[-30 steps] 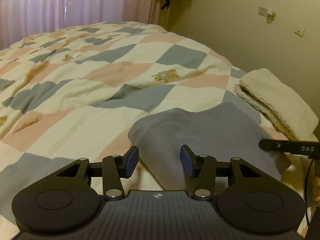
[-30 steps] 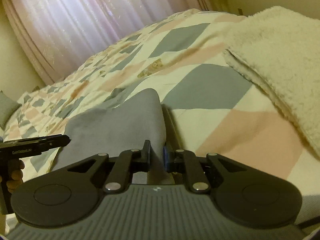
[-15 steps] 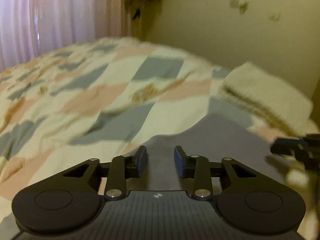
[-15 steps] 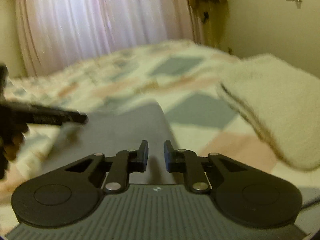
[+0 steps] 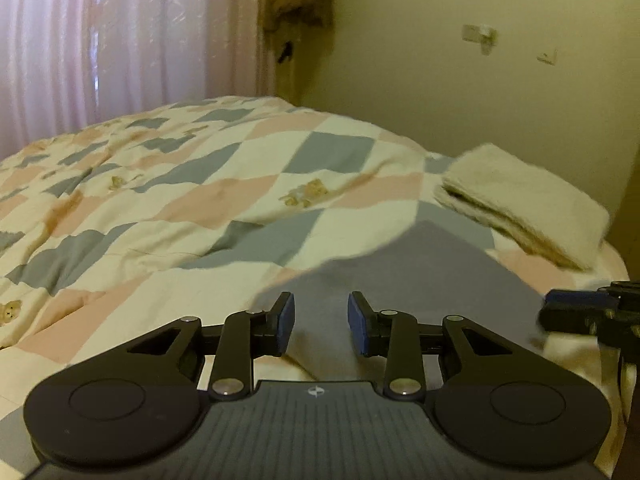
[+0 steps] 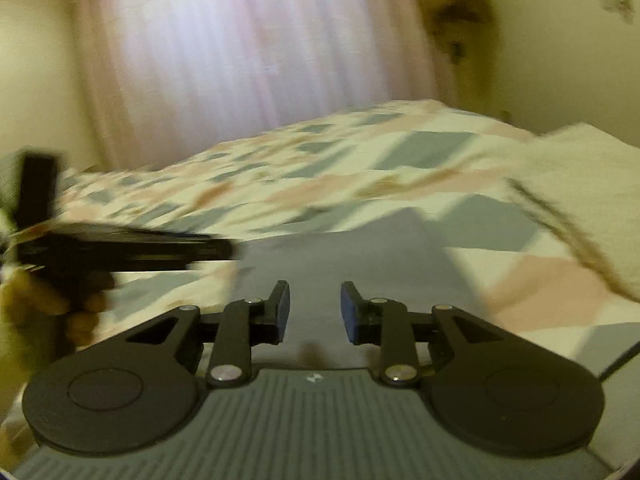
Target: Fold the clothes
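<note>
Lay flat near the quilt's (image 5: 248, 184) near right edge: grey garment (image 5: 420, 272), seemingly folded. Poised above its near hem with jaws parted and empty: left gripper (image 5: 321, 322), right gripper (image 6: 315, 312), probably released. Stacked far right, apart: cream towel (image 5: 524, 204).

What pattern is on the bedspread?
Cream, pink and grey checks on the bedspread; clearest in left wrist view.
</note>
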`<state>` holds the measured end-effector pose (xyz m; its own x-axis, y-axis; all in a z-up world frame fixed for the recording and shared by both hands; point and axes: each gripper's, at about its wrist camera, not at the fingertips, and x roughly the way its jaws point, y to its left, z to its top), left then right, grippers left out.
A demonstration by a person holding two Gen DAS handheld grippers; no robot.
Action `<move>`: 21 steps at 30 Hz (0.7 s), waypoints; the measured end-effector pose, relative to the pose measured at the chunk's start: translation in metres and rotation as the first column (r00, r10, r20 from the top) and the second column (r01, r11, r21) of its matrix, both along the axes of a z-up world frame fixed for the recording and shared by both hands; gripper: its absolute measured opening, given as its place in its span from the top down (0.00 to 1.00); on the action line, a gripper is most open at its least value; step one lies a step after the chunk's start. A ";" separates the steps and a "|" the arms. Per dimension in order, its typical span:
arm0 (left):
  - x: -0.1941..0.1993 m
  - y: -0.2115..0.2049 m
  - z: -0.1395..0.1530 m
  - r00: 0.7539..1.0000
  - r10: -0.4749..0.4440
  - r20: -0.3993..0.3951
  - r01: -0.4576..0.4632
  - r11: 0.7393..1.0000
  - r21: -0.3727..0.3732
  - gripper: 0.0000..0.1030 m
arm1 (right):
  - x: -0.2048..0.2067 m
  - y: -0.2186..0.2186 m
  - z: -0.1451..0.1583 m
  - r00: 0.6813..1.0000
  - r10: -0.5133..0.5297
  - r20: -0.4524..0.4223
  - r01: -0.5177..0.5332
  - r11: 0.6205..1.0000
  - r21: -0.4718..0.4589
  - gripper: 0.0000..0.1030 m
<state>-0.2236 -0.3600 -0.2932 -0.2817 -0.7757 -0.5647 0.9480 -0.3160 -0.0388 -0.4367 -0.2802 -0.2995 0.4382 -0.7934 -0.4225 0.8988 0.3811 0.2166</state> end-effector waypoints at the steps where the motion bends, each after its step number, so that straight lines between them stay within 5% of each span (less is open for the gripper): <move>1: -0.001 -0.002 -0.002 1.000 0.000 0.012 0.000 1.000 -0.002 0.67 | 0.013 0.005 0.000 1.000 0.015 -0.025 -0.016 1.000 -0.023 0.76; 5: -0.006 -0.017 -0.016 0.998 -0.025 0.057 0.024 1.000 0.020 0.64 | 0.048 -0.004 -0.035 0.971 0.024 -0.236 -0.018 0.999 0.028 0.79; 8: -0.008 -0.025 -0.033 0.997 -0.027 0.074 0.023 0.998 0.055 0.63 | 0.036 -0.017 -0.052 0.984 0.029 -0.177 -0.010 0.994 0.105 0.77; 14: -0.004 -0.026 -0.030 0.999 -0.008 0.049 0.004 0.997 0.074 0.63 | 0.026 -0.017 -0.029 0.986 0.069 -0.155 -0.046 0.988 0.144 0.68; 21: 0.010 -0.003 0.003 0.998 0.023 0.053 -0.027 0.997 0.074 0.64 | 0.001 0.029 0.018 0.925 0.129 -0.357 -0.077 0.985 0.157 0.58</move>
<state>-0.2139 -0.3631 -0.2899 -0.2312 -0.7371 -0.6349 0.9570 -0.2899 -0.0120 -0.4353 -0.2510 -0.2818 0.3091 -0.6750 -0.6699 0.8827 0.4659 -0.0622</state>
